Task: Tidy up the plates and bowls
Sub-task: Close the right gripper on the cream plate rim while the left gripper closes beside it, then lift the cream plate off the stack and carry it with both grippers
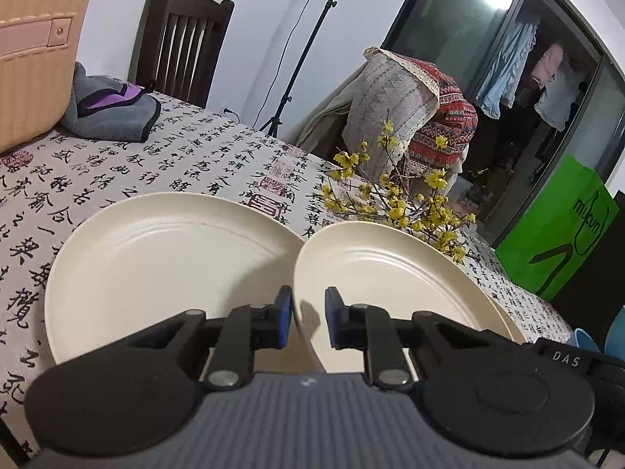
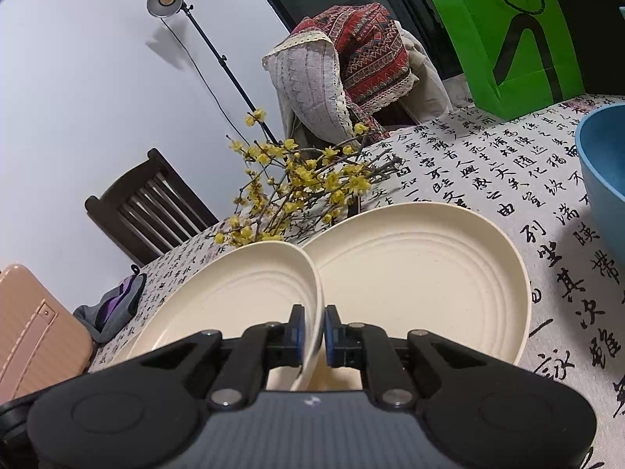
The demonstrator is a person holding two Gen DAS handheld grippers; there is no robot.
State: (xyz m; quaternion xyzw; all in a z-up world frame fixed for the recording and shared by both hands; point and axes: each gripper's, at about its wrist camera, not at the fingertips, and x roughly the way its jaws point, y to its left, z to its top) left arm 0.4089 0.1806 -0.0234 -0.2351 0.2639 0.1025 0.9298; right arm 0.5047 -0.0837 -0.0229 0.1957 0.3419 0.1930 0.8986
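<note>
Both grippers clench plate rims. Left gripper pinches the near rim of the right plate, which sits tilted, its edge overlapping the left plate. Right gripper clamps the raised rim of one plate, which leans over the neighbouring plate. Both plates rest on a calligraphy-print tablecloth, near a yellow flower sprig. A blue bowl stands at the right, apart from the plates.
</note>
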